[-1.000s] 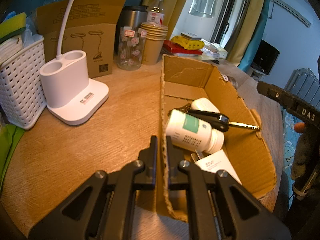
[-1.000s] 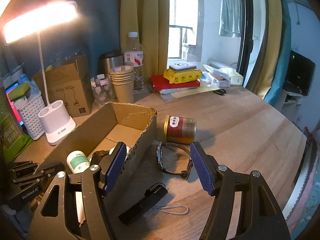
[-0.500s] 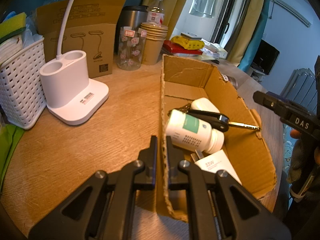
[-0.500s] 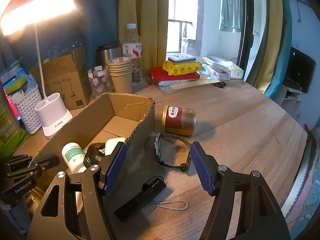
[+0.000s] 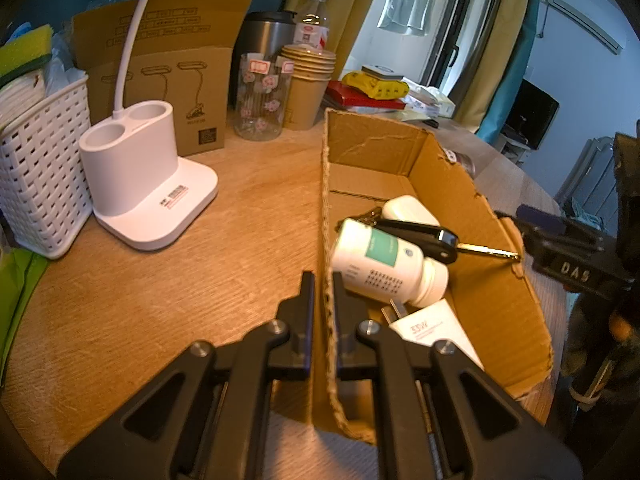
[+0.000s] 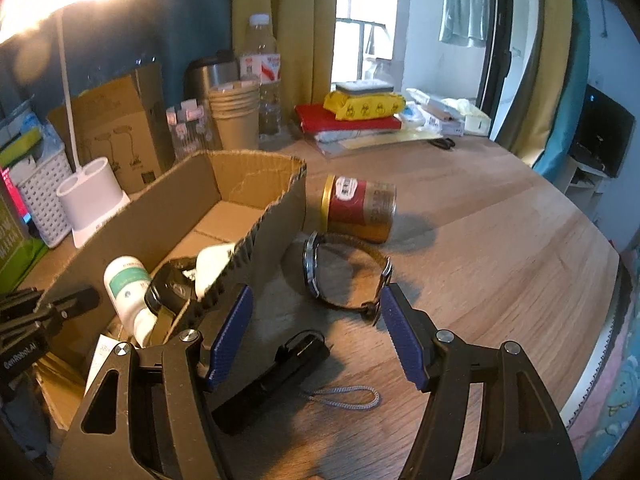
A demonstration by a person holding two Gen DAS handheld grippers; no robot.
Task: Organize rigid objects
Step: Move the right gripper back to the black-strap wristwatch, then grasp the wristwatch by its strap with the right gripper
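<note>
The left gripper (image 5: 323, 292) is clamped on the near wall of the cardboard box (image 5: 496, 276), which holds a white bottle (image 5: 384, 266) and a key (image 5: 432, 238). At frame bottom, the right gripper (image 6: 316, 332) is spread wide above a wristwatch (image 6: 344, 272), apparently not touching it, with a black flashlight (image 6: 272, 376) lower left and a red can (image 6: 360, 208) beyond.

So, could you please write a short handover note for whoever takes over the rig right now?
Left gripper: shut on the cardboard box wall, steadying it.
Right gripper: open, empty, above the wristwatch on the table.
Done: pill bottle, car key and charger lie in the box.
Left: wristwatch, black flashlight and red can, all on the table beside the box.
</note>
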